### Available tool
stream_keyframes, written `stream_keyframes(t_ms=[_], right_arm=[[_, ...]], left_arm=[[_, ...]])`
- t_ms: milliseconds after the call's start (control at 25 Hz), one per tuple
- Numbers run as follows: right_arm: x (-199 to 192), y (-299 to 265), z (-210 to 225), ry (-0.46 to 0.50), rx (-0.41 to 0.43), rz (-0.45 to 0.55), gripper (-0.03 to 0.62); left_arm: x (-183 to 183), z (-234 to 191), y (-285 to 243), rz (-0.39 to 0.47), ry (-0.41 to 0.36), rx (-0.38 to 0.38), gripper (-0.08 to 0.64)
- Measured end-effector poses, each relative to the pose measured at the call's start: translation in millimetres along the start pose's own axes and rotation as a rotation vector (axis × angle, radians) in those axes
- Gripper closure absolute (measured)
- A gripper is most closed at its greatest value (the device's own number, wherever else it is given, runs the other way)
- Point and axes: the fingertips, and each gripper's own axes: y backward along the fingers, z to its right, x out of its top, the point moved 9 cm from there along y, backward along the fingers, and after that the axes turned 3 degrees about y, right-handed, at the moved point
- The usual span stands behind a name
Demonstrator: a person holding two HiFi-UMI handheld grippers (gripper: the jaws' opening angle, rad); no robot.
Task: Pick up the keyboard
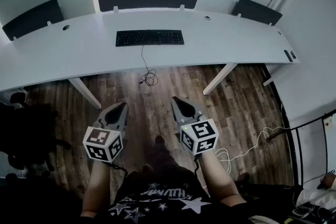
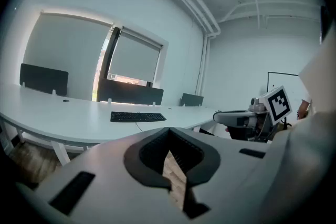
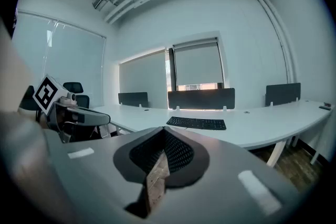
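Midway along the long, curved white tabletop (image 1: 63,52), the flat black rectangular keyboard (image 1: 149,38) is laid with its long side parallel to the tabletop's near edge and set back from it. A thin black cable (image 1: 143,60) is run from its front over that near edge and is gathered in a loose coil below the tabletop.

Several faults can be foreseen. The cable could be caught on the tabletop's edge or pulled taut during the lift, so that the keyboard is tugged askew. Because the keyboard is low and lies flat on the tabletop, the fingers could be skated over its top or jammed against the tabletop instead of being brought around an edge. If only one end is gripped, the long body could be tipped or let slip. If it is approached with the fingers drawn together, it would merely be pushed along the tabletop.

Both pairs of fingers are seen closed to a narrow slit through which only floor planks show. Nothing is held by the left gripper (image 1: 122,106) or the right gripper (image 1: 175,100). Both are held well short of the tabletop's near edge, over the wooden floor (image 1: 241,97), and are pointed toward the tabletop. The keyboard is thus well apart from the fingers, ahead of them and roughly centred between the two.
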Motion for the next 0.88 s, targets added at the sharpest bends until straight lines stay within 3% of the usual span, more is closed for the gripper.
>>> stream_keyframes(t_ms=[560,880], right_arm=[[-12,-6,18,-0.038,-0.009,-0.026,0.591],[-23,-20,41,-0.123,-0.004,-0.017,0.591]], left_arm=[[-3,5,-19,-0.020,0.025,-0.023,0.551],[-4,-3,-46,-0.047,0.023,-0.014,0.551]])
